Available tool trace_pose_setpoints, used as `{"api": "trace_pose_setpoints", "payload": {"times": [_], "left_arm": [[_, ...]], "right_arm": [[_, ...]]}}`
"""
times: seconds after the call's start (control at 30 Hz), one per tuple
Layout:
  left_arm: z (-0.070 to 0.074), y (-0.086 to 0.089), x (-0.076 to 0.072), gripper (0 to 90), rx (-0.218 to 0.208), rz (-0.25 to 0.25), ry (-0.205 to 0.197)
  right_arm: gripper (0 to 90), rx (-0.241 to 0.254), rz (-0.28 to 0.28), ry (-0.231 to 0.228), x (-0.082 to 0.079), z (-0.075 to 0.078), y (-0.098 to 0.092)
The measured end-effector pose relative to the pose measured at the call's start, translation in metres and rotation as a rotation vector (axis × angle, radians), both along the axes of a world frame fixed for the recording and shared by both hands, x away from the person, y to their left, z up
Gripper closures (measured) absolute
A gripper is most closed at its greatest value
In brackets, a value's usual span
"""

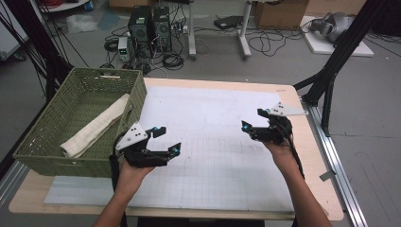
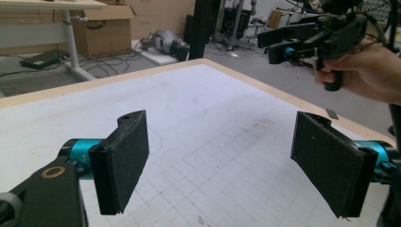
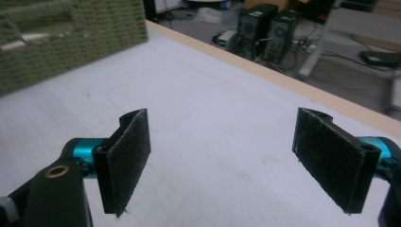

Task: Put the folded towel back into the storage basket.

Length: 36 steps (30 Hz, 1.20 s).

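Both grippers hang above the white worktop [image 1: 217, 142], holding nothing. The left gripper [image 1: 166, 140] floats just beside the green woven basket [image 1: 56, 158], its fingers [image 2: 120, 161] spread wide. Inside that basket, a rolled cream cloth [image 1: 97, 126] lies slantwise along the floor. Over on the right, the right gripper [image 1: 252, 119] points inward across the mat, fingers [image 3: 125, 158] likewise gaping wide, well apart from the basket.

The left hand-held gripper [image 2: 220, 163] holds its two black padded jaws wide apart over the white gridded tabletop [image 2: 203, 109], nothing between them. Farther off, a hand [image 2: 364, 73] grips the right hand-held gripper [image 2: 279, 45].
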State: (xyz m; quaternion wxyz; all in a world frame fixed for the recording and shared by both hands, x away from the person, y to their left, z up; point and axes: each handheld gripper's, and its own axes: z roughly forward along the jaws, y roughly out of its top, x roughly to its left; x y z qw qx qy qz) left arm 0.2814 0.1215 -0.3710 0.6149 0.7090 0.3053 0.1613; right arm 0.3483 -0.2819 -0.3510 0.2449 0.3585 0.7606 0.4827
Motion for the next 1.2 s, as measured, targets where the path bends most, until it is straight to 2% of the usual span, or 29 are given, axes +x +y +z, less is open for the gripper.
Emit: {"api": "trace_pose_setpoints", "payload": {"times": [0.03,0.07,0.1,0.17,0.23,0.27,0.33,0.37,0.43,0.53,0.63,0.77,1.2], "left_arm": [[-0.004,-0.002,0.001,20.4,0.003,-0.004,-0.001],[-0.011,-0.006,0.004,20.6,0.011,-0.018,0.003],[-0.011,-0.006,0.004,20.8,0.011,-0.018,0.003],[-0.019,-0.009,0.008,21.2,0.026,-0.021,0.014],[-0.026,-0.012,0.011,21.9,0.037,-0.026,0.014],[-0.029,-0.014,0.011,22.2,0.044,-0.029,0.010],[-0.034,-0.016,0.012,22.1,0.044,-0.034,0.004],[-0.036,-0.017,0.012,20.8,0.049,-0.036,0.006],[-0.039,-0.018,0.013,20.0,0.050,-0.032,0.016],[-0.043,-0.018,0.011,19.8,0.050,-0.031,0.017],[-0.049,-0.016,0.009,20.2,0.060,-0.024,0.019],[-0.047,-0.014,0.007,20.2,0.046,-0.014,0.009],[-0.047,-0.009,0.004,20.3,0.050,-0.003,0.011]], "right_arm": [[18.6,-0.022,-0.035,-0.011,-0.012,-0.007,-0.010],[18.6,-0.022,-0.053,-0.012,-0.019,-0.012,-0.015],[18.6,-0.022,-0.053,-0.012,-0.019,-0.012,-0.015],[18.5,-0.032,-0.092,-0.024,-0.033,-0.021,-0.024],[18.5,-0.007,-0.120,-0.027,-0.047,-0.031,-0.033],[18.5,0.001,-0.138,-0.020,-0.059,-0.039,-0.040],[18.5,-0.008,-0.145,-0.020,-0.063,-0.042,-0.043],[18.5,-0.020,-0.156,-0.008,-0.071,-0.047,-0.048],[18.3,-0.003,-0.166,-0.002,-0.076,-0.050,-0.051],[18.0,0.012,-0.174,0.013,-0.082,-0.055,-0.051],[18.0,0.006,-0.166,0.009,-0.085,-0.057,-0.048],[18.0,-0.002,-0.170,0.019,-0.083,-0.060,-0.046],[18.0,-0.014,-0.164,0.018,-0.080,-0.063,-0.044]]}}
